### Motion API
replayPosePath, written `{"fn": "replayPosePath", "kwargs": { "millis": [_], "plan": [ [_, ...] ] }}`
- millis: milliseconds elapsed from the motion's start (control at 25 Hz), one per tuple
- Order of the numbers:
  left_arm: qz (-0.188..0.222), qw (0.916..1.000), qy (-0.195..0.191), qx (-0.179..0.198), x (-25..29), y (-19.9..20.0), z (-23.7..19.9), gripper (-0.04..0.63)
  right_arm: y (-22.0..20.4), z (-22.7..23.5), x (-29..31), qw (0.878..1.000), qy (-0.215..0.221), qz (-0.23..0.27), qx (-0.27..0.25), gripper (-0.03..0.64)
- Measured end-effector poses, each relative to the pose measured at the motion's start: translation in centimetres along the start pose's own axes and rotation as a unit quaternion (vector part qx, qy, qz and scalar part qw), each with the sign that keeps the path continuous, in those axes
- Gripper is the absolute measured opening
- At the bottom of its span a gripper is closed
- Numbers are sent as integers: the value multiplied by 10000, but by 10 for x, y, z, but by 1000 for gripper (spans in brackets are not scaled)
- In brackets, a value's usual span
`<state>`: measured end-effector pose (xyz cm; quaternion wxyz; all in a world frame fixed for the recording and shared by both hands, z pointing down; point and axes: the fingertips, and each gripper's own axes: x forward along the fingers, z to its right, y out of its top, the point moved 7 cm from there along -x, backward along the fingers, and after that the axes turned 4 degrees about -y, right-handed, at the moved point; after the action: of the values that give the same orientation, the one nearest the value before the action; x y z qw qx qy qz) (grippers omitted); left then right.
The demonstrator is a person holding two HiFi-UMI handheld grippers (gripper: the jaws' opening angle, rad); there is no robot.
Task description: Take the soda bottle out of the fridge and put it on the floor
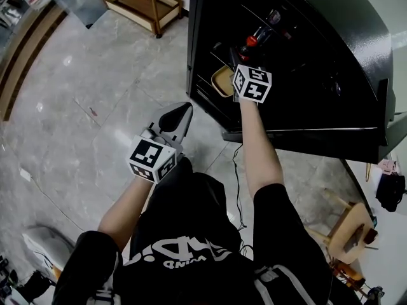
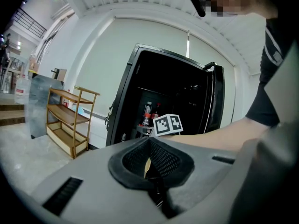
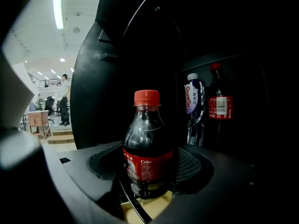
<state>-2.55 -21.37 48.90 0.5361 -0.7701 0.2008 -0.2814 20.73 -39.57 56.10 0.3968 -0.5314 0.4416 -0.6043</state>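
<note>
A small soda bottle [image 3: 148,157] with a red cap and red label stands between the pads of my right gripper [image 3: 149,174], which is shut on it inside the dark fridge [image 1: 305,62]. In the head view the right gripper's marker cube [image 1: 252,83] sits at the fridge's open front, with a red-labelled bottle [image 1: 250,42] just beyond it. My left gripper [image 1: 180,114] hangs over the marble floor [image 1: 82,107] left of the fridge. Its pads [image 2: 163,160] are pressed together with nothing between them.
Behind the held bottle stand a purple-labelled bottle [image 3: 194,108] and a taller red-labelled one [image 3: 218,106]. A yellow tray [image 1: 222,81] lies low in the fridge. A wooden shelf rack [image 1: 143,2] stands at the back left, a wooden stool [image 1: 350,230] to my right.
</note>
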Motion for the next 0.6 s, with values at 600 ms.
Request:
{"fn": "replayPosePath", "kwargs": {
  "millis": [600],
  "plan": [
    [230, 9983, 493, -190, -45, 25, 30, 6, 31, -57, -76, 9973, 692, 173, -196, 313]
  ]
}}
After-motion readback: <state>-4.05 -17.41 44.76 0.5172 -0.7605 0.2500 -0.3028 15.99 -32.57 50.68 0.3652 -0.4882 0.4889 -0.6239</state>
